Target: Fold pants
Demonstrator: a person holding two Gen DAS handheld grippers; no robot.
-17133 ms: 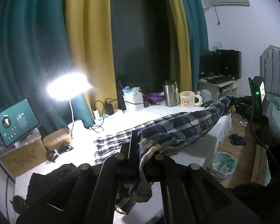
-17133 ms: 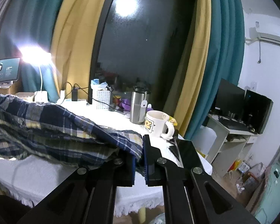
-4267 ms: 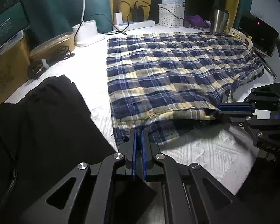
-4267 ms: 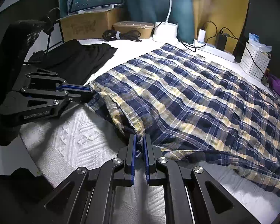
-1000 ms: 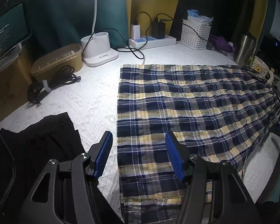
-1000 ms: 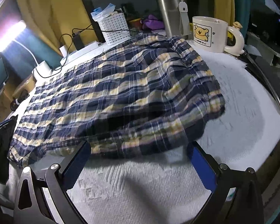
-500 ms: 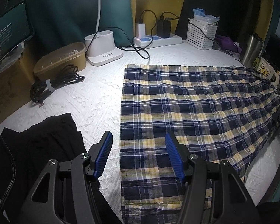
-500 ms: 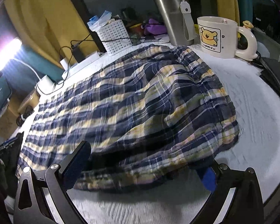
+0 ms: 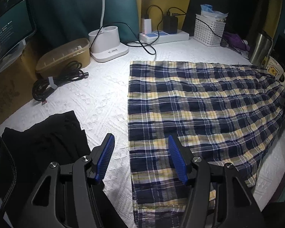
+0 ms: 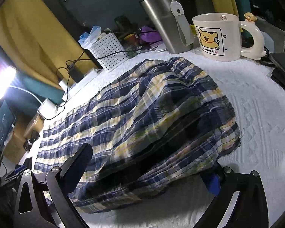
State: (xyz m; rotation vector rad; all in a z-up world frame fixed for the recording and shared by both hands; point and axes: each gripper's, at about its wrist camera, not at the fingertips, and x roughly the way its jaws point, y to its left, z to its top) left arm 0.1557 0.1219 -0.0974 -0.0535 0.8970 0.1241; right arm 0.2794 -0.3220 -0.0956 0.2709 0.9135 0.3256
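The plaid pants (image 9: 199, 104) lie flat on the white tabletop (image 9: 96, 102). The left tongs (image 9: 140, 159) hang released over the hem corner; the right tongs (image 10: 148, 172), spread wide, straddle the bunched waist, which only that view shows. Best to pinch all layers together.

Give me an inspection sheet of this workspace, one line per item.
Surface: white textured tablecloth, lamp-lit.
Job's things: plaid pants laid flat, one end bunched near the right gripper.
Clutter: black garment, tan lidded box, white basket, steel tumbler, bear mug.
Grippers: left gripper open above the pants' edge; right gripper open, straddling the bunched end.
Cables: coiled black cable; chargers in power strip.
Surroundings: teal and yellow curtains, lit screen.
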